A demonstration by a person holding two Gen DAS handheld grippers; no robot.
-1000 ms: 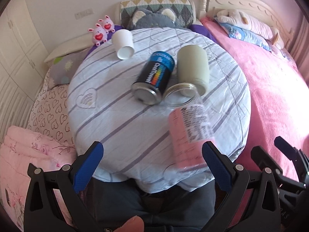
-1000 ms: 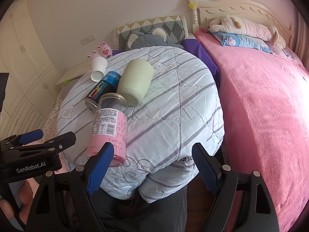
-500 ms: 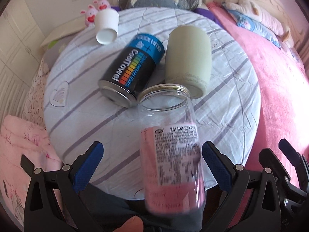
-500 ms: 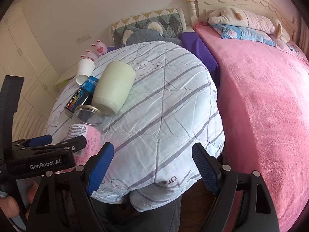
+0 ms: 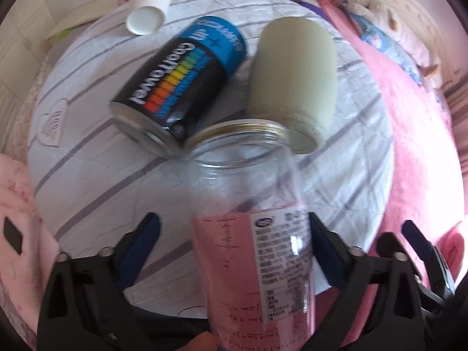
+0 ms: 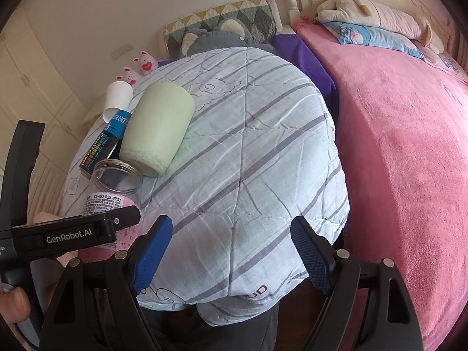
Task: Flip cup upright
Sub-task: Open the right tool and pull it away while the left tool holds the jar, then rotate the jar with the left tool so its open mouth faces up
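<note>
Left gripper point(image 5: 231, 241): blue-padded fingers point(image 5: 323, 251) spread wide on either side of the clear jar point(image 5: 251, 234), which carries a pink label. The right-hand pad sits at the jar's label edge; the left-hand pad stands off from it with quilt visible between. Whether the jar is actually touched, I cannot tell; the jaws are not closed on it. The jar lies on its side on the striped quilt point(image 5: 96, 152), mouth pointing away from the gripper, gold-rimmed opening near two other items. The picture is motion-blurred.

Beyond the jar mouth: a black-and-blue can point(image 5: 181, 87) printed "CoolTowel", lying on its side, metal end toward the jar; just beside it, a pale green cup point(image 5: 292, 73) also on its side, open end toward the jar rim. Farther back, a white paper cup point(image 5: 149, 8) lies tipped over, near the quilt's far edge.

Right gripper point(image 6: 231, 251): fingers wide apart, nothing between them, hovering over the near part of the quilt point(image 6: 263, 161). From this view the jar point(image 6: 112, 187) lies at the left, partly behind the black body of the left gripper marked "GenRobot.AI". Green cup point(image 6: 159, 128) and can point(image 6: 102, 146) lie side by side behind it; paper cup point(image 6: 117, 98) beyond.

Pink bedspread point(image 6: 395, 146) lies to the right of the quilt.
</note>
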